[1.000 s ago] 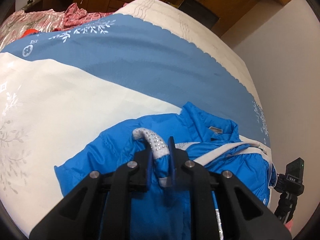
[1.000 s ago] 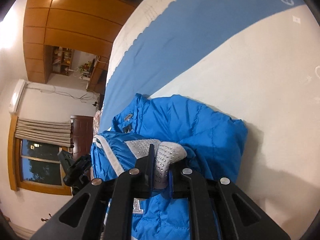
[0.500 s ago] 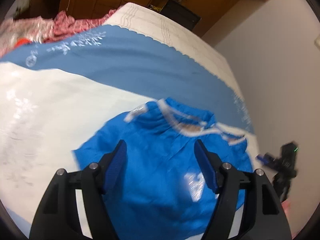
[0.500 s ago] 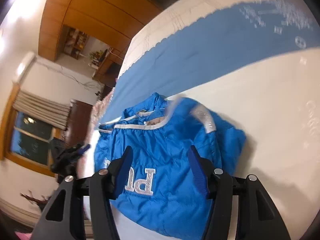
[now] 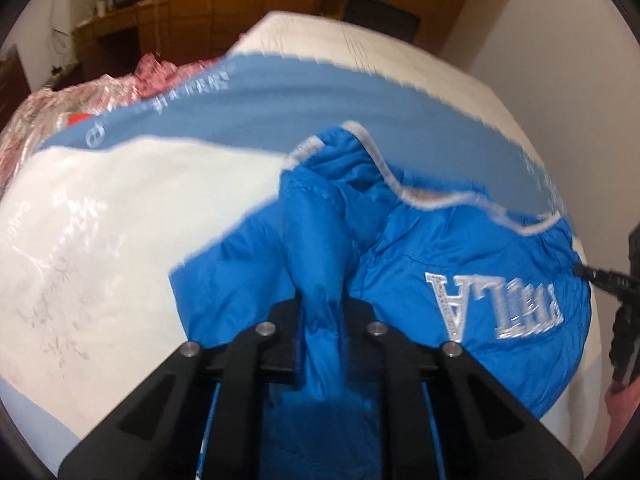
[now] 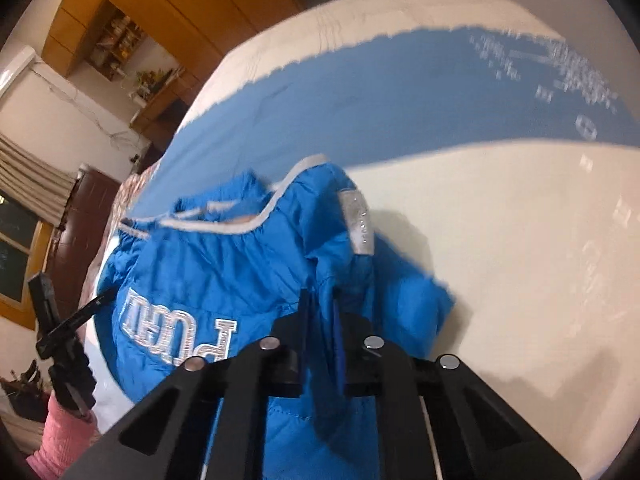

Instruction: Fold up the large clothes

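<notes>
Jacket (image 5: 460,280), bright blue and padded, lying on a bed (image 5: 120,208) whose cover is cream with a broad blue band (image 5: 280,96) running across it behind the garment. Left wrist view: left hand-held gripper (image 5: 322,320) with its jaws just closed, clamped on a raised ridge of blue jacket fabric that stands up between the fingers; grey trim (image 5: 420,196) curves along the jacket's far edge; silver lettering (image 5: 496,304) on the jacket lies to the right of the jaws, seen upside down. Beyond the bed, pink patterned bedding (image 5: 80,100) at upper left and wooden cabinets (image 5: 240,8) along the back wall; a dark device on a stand (image 5: 628,300) at the right edge. Right wrist view: right hand-held gripper (image 6: 320,320), its jaws likewise just closed, pinching a fold of the same jacket (image 6: 224,264) near its right side; a grey studded strip (image 6: 356,220) on the garment lies just above the jaws, and silver letters (image 6: 176,332) sit to their left. The blue band (image 6: 400,100) crosses the cream cover (image 6: 520,240) behind the jacket. A dark device on a stand (image 6: 56,332) and a pink sleeve (image 6: 60,436) show at lower left; wooden cabinets (image 6: 160,8) and a curtained window (image 6: 24,216) fill the left background. Both views are blurred.
</notes>
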A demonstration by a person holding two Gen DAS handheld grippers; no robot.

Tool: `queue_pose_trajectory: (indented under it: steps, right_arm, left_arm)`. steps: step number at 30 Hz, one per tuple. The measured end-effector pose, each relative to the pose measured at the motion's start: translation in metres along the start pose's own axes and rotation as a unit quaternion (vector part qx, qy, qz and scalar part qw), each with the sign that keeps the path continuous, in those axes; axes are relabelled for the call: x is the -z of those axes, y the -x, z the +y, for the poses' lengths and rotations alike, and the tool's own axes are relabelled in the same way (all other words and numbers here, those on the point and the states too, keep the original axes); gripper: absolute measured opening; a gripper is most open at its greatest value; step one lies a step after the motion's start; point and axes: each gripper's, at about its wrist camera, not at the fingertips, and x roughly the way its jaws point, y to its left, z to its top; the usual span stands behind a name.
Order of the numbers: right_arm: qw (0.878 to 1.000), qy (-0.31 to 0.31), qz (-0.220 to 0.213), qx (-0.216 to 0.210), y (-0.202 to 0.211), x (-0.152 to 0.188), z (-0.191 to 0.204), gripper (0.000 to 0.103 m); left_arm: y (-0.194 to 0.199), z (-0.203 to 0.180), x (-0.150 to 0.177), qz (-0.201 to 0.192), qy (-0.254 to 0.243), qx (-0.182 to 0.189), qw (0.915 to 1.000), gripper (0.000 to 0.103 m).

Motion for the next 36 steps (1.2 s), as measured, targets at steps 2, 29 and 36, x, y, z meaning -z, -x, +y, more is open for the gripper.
queue_pose_trajectory:
  steps: [2,29,36]
  right_arm:
    - [1.000,-0.017,-0.017,-0.004,0.004,-0.011,-0.003,0.009]
    - [0.994,0.006,-0.104,0.043,0.003,0.046,0.073,0.017]
    - [0.993,0.048,-0.094,0.058,-0.043,0.075,0.105,0.017]
  left_arm:
    - [-0.001,0.002,-0.011,-0.011,0.017,0.001,0.9998,0.011]
    - [0.006,-0.076,0.021,-0.022,-0.033,-0.054,0.9978,0.037]
    - [-0.043,-0.111,0.052,-0.002,-0.083,-0.059,0.9948,0.037]
